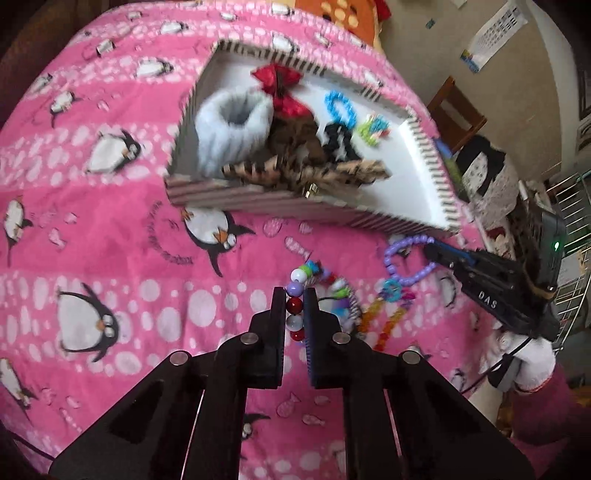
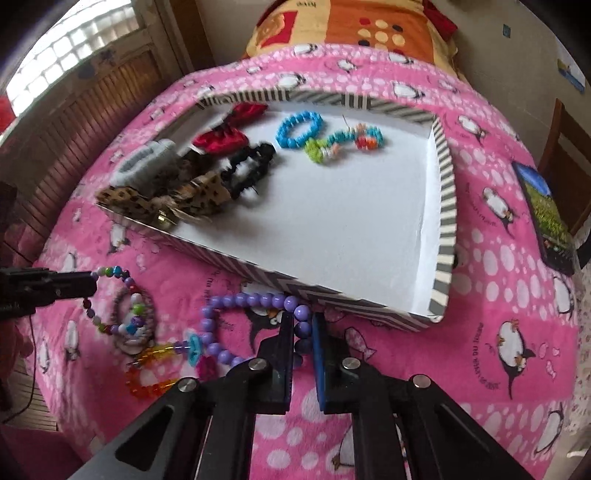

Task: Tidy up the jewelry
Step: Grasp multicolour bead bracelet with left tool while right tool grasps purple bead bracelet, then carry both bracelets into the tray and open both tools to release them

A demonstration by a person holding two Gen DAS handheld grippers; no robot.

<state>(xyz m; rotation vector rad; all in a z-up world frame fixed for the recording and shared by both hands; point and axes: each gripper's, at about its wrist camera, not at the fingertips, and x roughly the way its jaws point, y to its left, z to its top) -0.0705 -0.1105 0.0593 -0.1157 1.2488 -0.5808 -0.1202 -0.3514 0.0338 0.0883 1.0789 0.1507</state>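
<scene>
A striped box [image 1: 258, 201] [image 2: 447, 206] with a white floor lies on the pink penguin blanket. It holds hair bows, scrunchies and a blue bead bracelet [image 2: 301, 129]. My left gripper [image 1: 295, 295] is shut on a multicoloured bead bracelet [image 1: 295, 314], which also shows in the right wrist view [image 2: 110, 273]. My right gripper [image 2: 303, 321] is shut on a purple bead bracelet [image 2: 236, 301], just in front of the box's near wall; it shows in the left wrist view [image 1: 402, 258] too. An orange and yellow bead bracelet [image 2: 151, 384] lies on the blanket between the grippers.
A striped scrunchie with beads [image 2: 135, 321] lies on the blanket by the loose bracelets. A tablet [image 2: 543, 214] lies at the blanket's right edge. An orange pillow [image 2: 351, 26] is behind the box. A wooden chair [image 1: 458, 114] and a wire rack [image 1: 572, 258] stand beside the bed.
</scene>
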